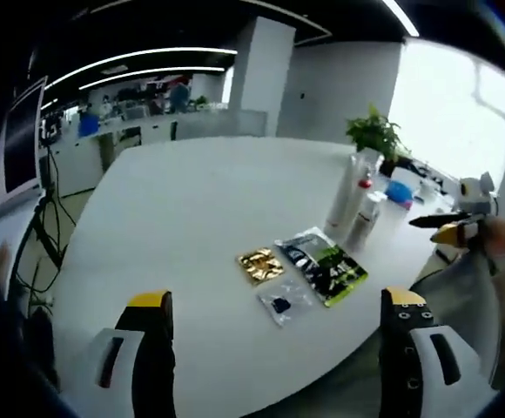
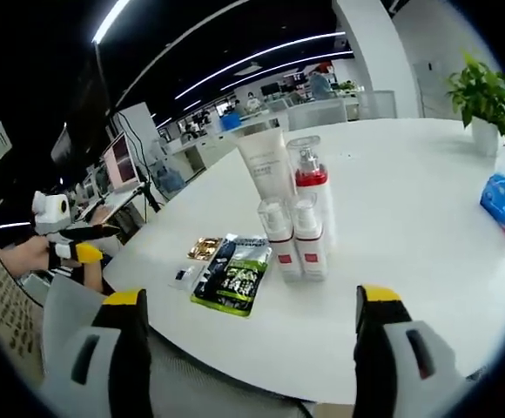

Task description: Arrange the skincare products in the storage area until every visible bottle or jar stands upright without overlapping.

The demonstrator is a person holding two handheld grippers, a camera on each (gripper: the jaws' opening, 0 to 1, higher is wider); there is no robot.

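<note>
Several skincare bottles stand upright in a tight cluster on the white round table (image 2: 392, 192): a tall white tube (image 2: 265, 164), a clear bottle with a red collar (image 2: 310, 178) and two small red-labelled bottles (image 2: 279, 233) in front. In the left gripper view the same bottles (image 1: 365, 218) and tube (image 1: 343, 196) stand far right. A green-black pouch (image 2: 233, 274) (image 1: 323, 265), a gold sachet (image 2: 204, 249) (image 1: 259, 265) and a small clear packet (image 2: 185, 276) (image 1: 283, 303) lie flat beside them. My left gripper (image 1: 276, 300) and right gripper (image 2: 252, 298) are open and empty, short of the table edge.
A potted plant (image 2: 483, 94) (image 1: 374, 135) and a blue packet (image 2: 501, 202) (image 1: 399, 193) sit at the far side. The other gripper shows at each view's edge: the right one (image 1: 457, 229), the left one (image 2: 71, 250). Desks with monitors (image 2: 117, 161) stand beyond.
</note>
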